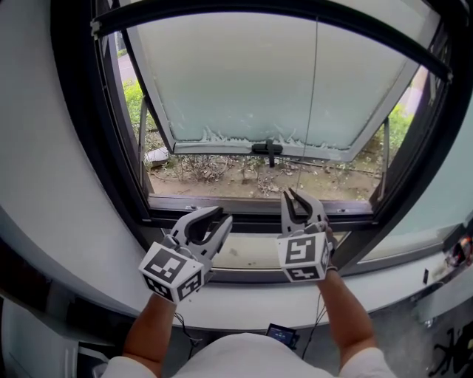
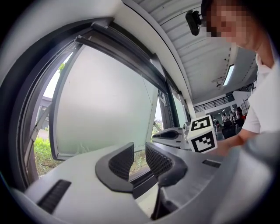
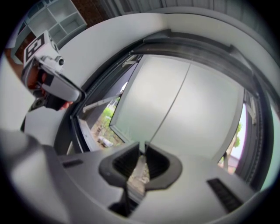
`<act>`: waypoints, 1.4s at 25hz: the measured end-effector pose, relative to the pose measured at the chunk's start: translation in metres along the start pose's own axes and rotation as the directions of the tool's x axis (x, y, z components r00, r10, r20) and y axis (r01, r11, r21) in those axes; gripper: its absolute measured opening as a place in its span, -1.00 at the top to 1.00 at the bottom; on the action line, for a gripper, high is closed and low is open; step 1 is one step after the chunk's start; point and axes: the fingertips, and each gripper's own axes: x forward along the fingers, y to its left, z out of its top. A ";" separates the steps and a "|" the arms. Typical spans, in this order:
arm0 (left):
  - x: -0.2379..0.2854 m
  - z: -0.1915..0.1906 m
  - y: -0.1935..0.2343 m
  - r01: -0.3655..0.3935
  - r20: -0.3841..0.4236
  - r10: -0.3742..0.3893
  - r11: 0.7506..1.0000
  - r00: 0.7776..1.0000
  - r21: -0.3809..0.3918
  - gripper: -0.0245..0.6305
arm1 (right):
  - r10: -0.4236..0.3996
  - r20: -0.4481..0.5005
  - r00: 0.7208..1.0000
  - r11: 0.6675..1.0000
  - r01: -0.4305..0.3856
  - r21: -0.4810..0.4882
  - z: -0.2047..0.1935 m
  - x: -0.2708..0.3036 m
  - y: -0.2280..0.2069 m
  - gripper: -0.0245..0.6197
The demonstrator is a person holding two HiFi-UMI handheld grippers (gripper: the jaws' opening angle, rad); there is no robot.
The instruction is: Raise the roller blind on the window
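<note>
A thin cord [image 1: 314, 88] hangs down in front of the frosted window pane [image 1: 236, 81]. Its lower end meets the tips of my right gripper [image 1: 297, 195], just above the sill. In the right gripper view the cord [image 3: 175, 96] runs down into the narrow slot between the jaws of the right gripper [image 3: 143, 146], which are shut on it. My left gripper [image 1: 220, 215] hovers over the sill to the left, open and with nothing between its jaws. In its own view the left gripper [image 2: 139, 148] is likewise empty. A dark bar [image 1: 259, 11] crosses the window top; no blind fabric is clearly visible.
The frosted pane tilts outward, with a black handle [image 1: 267, 148] at its lower edge. Bare ground and grass [image 1: 222, 173] lie beyond. The dark window frame [image 1: 89, 148] and white sill [image 1: 244, 255] enclose both grippers. The right gripper's marker cube [image 2: 202, 133] appears in the left gripper view.
</note>
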 end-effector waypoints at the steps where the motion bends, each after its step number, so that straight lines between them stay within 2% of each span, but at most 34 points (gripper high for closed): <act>1: -0.001 -0.003 -0.001 0.001 -0.004 -0.001 1.000 1.000 -0.007 0.62 | -0.002 0.006 1.000 1.000 0.002 0.003 0.003 0.000 -0.002 0.77; 15: -0.013 -0.034 -0.014 0.019 -0.052 -0.022 0.998 0.998 -0.062 0.62 | -0.030 0.065 0.997 1.000 0.029 0.012 0.028 -0.009 -0.017 0.77; 35: -0.017 -0.048 -0.040 0.069 -0.063 -0.076 0.991 0.995 -0.112 0.62 | -0.053 0.131 0.990 0.999 0.053 -0.001 0.056 -0.018 -0.023 0.77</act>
